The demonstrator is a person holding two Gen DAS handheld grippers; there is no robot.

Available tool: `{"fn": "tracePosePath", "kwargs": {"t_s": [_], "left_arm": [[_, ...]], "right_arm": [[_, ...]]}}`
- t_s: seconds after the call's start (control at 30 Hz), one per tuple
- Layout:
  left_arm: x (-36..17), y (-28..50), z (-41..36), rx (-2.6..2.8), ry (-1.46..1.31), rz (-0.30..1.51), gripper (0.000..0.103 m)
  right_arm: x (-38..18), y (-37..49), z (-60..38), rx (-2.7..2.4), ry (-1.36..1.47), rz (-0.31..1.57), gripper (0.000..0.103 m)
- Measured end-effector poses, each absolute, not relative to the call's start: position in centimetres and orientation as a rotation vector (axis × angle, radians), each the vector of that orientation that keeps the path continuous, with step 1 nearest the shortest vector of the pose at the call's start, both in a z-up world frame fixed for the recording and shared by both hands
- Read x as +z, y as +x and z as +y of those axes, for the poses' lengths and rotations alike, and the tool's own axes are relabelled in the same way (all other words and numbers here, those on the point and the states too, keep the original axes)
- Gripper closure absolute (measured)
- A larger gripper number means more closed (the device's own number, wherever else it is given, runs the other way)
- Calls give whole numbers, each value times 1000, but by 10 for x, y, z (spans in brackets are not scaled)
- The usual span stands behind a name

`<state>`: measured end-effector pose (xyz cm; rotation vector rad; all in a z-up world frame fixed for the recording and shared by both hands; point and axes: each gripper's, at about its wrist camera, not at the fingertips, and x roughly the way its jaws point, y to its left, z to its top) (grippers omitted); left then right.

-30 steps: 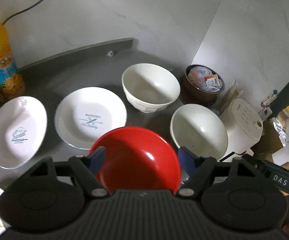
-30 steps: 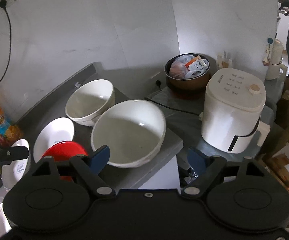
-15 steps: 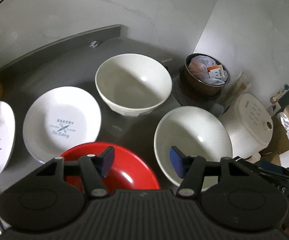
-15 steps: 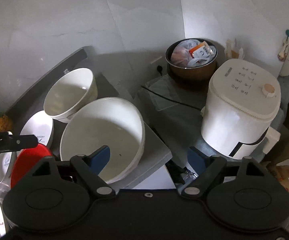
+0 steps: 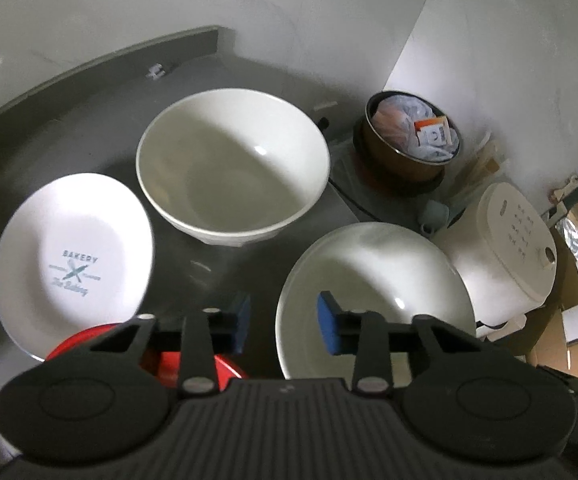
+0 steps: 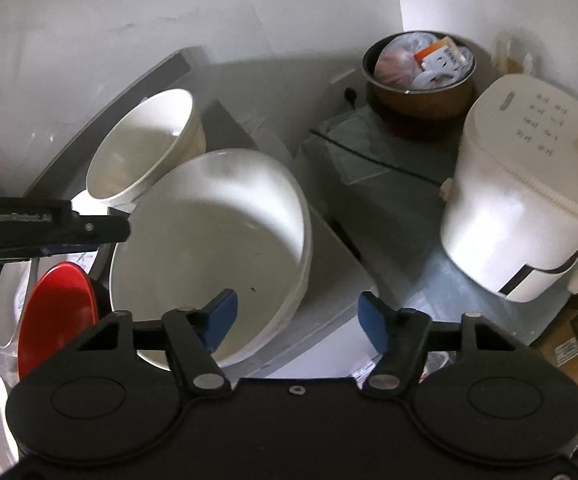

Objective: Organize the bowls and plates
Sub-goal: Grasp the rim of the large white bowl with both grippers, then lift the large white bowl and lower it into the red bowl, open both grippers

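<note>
Both jaws apart, empty | left gripper (image 5: 283, 322) narrowed, shifted from red bowl (image 5: 225, 364) toward near white bowl (image 5: 373, 280)

Two wrist views, downward — shared white bowl (image 5: 373, 280).

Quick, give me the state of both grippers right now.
Left gripper: open, holding nothing, straddling the near rim of the white bowl.
Right gripper: open, holding nothing, over the same bowl's edge.
</note>
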<state>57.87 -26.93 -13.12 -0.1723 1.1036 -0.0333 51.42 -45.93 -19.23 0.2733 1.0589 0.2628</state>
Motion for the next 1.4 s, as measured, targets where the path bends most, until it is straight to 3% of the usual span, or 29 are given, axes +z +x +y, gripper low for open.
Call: {"fn": "tracePosePath", "kwargs": {"t_s": [0.13,0.2,0.37,0.43,0.63,1.4], "left_arm": [[-140,589,-271,-28,-158,1129,78],[-143,594,-271,-28,-155,1138,80],[-151,600,-268,-29,-196,1168,95],[-154,600,-273,-32,-169,1172,95],[-151,599,-265,-45,-230,1173,96],[-61,563,-231,-173,-204,1015,96]], "right_arm": [[-198,520,-457,269,292,1086,49],[-202,523,-458,257,310,1108,59],[-209,528,-456,244,333,1135,72],[-209,529,-454,259,337,1131,80],[-207,527,-454,227,339,1127,83],[-129,478,-434,159,447,938,84]]}}
